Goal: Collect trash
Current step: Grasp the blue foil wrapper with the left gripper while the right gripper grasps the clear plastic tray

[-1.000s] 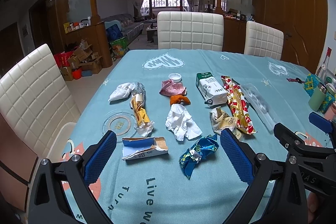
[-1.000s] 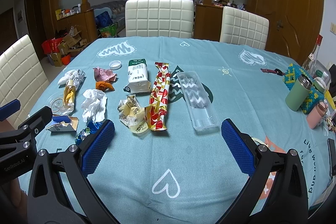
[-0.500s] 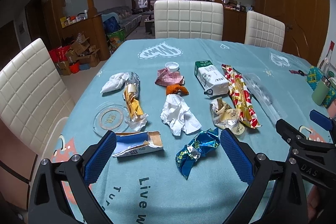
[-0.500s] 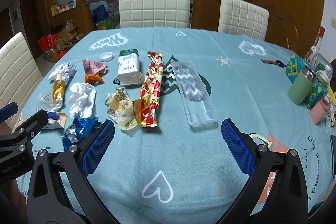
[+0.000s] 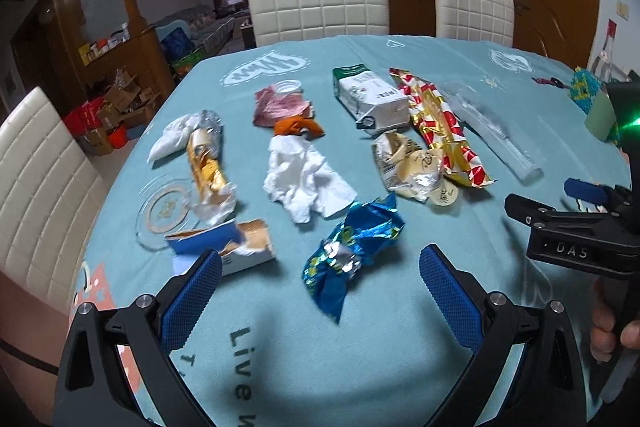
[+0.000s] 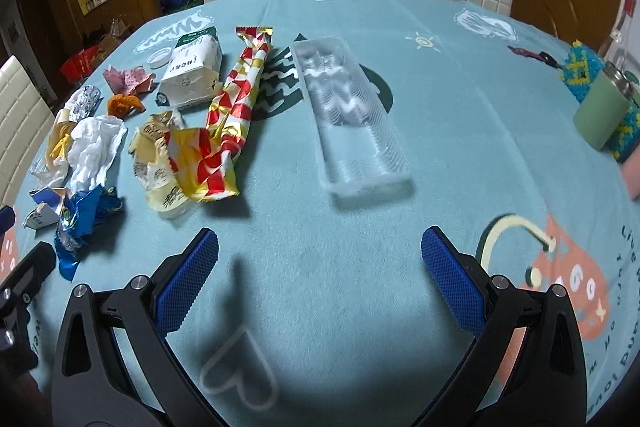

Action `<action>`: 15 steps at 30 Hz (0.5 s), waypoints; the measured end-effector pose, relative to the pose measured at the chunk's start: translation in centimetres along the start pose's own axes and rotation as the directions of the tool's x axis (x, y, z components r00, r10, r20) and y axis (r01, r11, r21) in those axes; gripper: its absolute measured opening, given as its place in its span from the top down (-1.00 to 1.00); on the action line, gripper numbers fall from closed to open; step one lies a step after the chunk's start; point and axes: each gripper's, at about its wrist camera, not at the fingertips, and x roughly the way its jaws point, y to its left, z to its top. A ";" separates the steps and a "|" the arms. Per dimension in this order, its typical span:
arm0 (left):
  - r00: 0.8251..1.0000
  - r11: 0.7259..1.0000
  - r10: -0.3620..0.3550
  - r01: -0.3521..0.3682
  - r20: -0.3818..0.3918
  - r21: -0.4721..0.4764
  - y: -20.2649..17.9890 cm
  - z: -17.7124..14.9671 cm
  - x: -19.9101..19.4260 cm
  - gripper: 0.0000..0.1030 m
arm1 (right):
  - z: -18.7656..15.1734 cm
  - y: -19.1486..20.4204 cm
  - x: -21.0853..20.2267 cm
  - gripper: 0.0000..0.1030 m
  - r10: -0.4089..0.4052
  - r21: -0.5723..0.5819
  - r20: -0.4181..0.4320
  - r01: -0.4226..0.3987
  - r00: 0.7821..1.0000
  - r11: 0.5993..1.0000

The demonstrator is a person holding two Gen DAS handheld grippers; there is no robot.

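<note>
Trash lies scattered across the teal tablecloth (image 6: pixel 320 267) ahead of both tools, none of it collected yet. Left gripper (image 5: pixel 320 279) hangs with its blue pads spread wide and nothing between them; the crumpled blue foil wrapper (image 5: pixel 352 247) sits just ahead of the gap, slightly toward the right pad, and the torn blue-and-white carton (image 5: pixel 224 247) lies right beside the left fingertip. Right gripper (image 6: pixel 320 267) is likewise spread and empty, with the clear plastic tray (image 6: pixel 352 119) ahead of it and the red-and-yellow wrapper (image 6: pixel 224 123) ahead and to its left, overlapping a cream wrapper (image 6: pixel 156 155).

Risks, as I judge them: closing on the foil may catch only a loose corner, so it slips out on the lift, or the left pad may nudge the carton aside. Pads pressed too low could pinch the cloth and drag the whole spread of litter. The tray looks slick, wide and springy; a grip across its rim may pop free. No bin shows in either view, so carrying light scraps far invites drops
</note>
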 end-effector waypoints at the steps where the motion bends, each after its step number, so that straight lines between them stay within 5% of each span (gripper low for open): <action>1: 1.000 1.000 0.005 -0.004 -0.003 0.014 -0.5 0.2 0.4 -0.88 | 0.2 -0.2 0.1 -0.94 -0.012 -0.004 0.006 0.012 1.000 1.000; 15: 0.996 0.997 -0.059 0.063 -0.072 0.042 -1.4 0.3 4.2 -0.86 | 3.2 -2.6 2.5 -0.94 -0.065 0.031 0.028 0.064 0.998 0.997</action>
